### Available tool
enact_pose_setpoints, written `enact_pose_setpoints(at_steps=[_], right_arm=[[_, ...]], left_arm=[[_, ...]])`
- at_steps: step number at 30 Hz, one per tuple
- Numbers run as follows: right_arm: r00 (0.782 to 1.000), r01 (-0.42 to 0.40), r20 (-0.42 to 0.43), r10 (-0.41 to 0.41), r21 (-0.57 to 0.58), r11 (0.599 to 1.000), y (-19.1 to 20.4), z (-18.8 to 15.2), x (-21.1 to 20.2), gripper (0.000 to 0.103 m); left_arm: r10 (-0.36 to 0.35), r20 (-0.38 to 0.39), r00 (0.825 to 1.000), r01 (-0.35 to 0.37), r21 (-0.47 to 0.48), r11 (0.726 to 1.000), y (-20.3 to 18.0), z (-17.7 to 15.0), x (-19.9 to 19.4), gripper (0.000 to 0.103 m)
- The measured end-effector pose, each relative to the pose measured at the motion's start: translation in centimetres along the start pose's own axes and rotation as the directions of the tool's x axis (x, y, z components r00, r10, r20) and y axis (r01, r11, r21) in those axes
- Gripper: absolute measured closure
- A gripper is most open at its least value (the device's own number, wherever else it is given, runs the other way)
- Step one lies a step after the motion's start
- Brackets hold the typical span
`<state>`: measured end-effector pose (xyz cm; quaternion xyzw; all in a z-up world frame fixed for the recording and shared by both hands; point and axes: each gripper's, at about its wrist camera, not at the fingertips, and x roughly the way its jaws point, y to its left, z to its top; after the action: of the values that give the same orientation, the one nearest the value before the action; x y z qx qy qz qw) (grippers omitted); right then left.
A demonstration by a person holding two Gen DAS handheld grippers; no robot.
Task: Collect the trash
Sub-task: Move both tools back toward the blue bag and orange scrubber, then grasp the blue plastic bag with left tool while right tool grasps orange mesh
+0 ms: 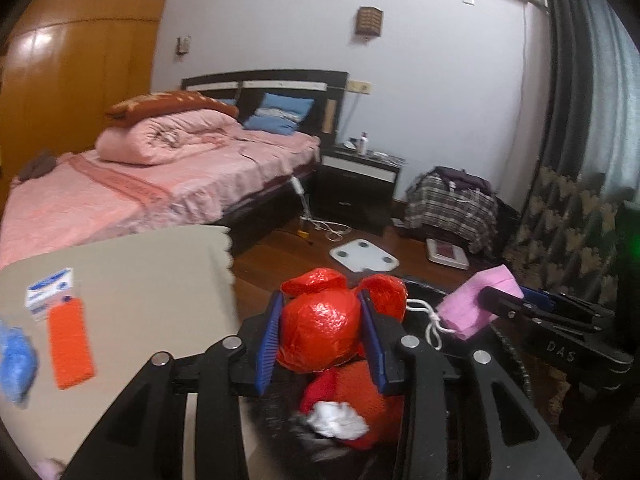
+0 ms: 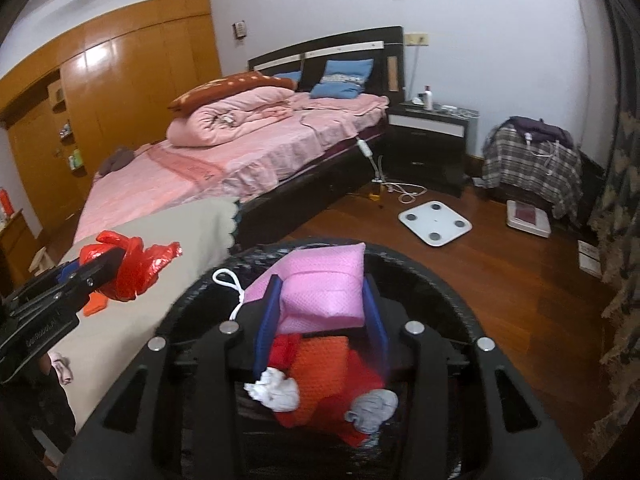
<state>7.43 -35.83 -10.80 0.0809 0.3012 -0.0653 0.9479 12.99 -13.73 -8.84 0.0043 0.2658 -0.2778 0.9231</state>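
Note:
My left gripper is shut on a crumpled red plastic bag and holds it over the black trash bin; it also shows in the right wrist view. My right gripper is shut on a pink mesh pouch with a white cord, above the bin; it shows in the left wrist view too. Inside the bin lie an orange cloth, red pieces and crumpled white paper.
A beige-covered table at left holds an orange cloth, a blue-white box and a blue item. Behind are a pink bed, nightstand, white scale on wood floor, and curtain.

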Motion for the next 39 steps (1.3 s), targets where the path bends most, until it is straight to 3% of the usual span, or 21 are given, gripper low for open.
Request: enact_pose_setpoints(at_steps=[2,4,6,9,14,20,30,35,39], right_arm=[[1.0,0.029,0.003,-0.029,0.001,1.0,-0.6,-0.2,0.0,0.049],[0.999,0.044,0.008,-0.044,0.008,0.999,-0.9,-0.2,0.0,0.035],[0.998,0.059,0.021,-0.059,0.01,0.998,-1.1,-0.3,-0.3,0.019],[0.998,0.048,0.049,-0.049,0.02,0.999,-1.1,-0.2,-0.7,0.007],[0.999,0.002,0.05,-0.004,0.032,0.999,0.7,0.3,-0.6,0.006],[0.995,-0.091,0.032,0.092,-0.026,0.995,5.7,1.0,0.6,0.006],[0.96,-0.281,-0.026,0.28,-0.141,0.949,17.7,1.8,3.8,0.006],[0.943,-0.333,-0.072,0.326,-0.173,0.927,22.8,1.8,6.4,0.006],[0.939,-0.344,-0.099,0.33,-0.196,0.918,25.4,1.5,8.4,0.006]], left_arm=[[-0.03,-0.016,0.999,0.03,-0.001,1.0,-0.6,-0.1,0.8,0.058],[-0.039,-0.028,0.999,0.039,-0.001,0.999,-0.9,-0.5,1.4,0.046],[-0.031,-0.03,0.999,0.031,-0.006,1.0,-0.5,-0.7,1.4,0.044],[0.007,-0.015,1.0,-0.008,-0.017,1.0,0.6,-0.9,0.6,0.029],[0.11,0.01,0.994,-0.109,-0.044,0.993,4.0,-1.2,-2.0,0.019],[0.26,0.025,0.965,-0.256,-0.103,0.961,9.9,-1.8,-6.1,0.012],[0.485,-0.019,0.875,-0.48,-0.173,0.86,20.0,-4.4,-10.9,0.011],[0.538,-0.058,0.841,-0.538,-0.19,0.821,24.3,-5.2,-10.7,0.012],[0.557,-0.104,0.824,-0.566,-0.204,0.799,27.6,-6.0,-9.9,0.012]])
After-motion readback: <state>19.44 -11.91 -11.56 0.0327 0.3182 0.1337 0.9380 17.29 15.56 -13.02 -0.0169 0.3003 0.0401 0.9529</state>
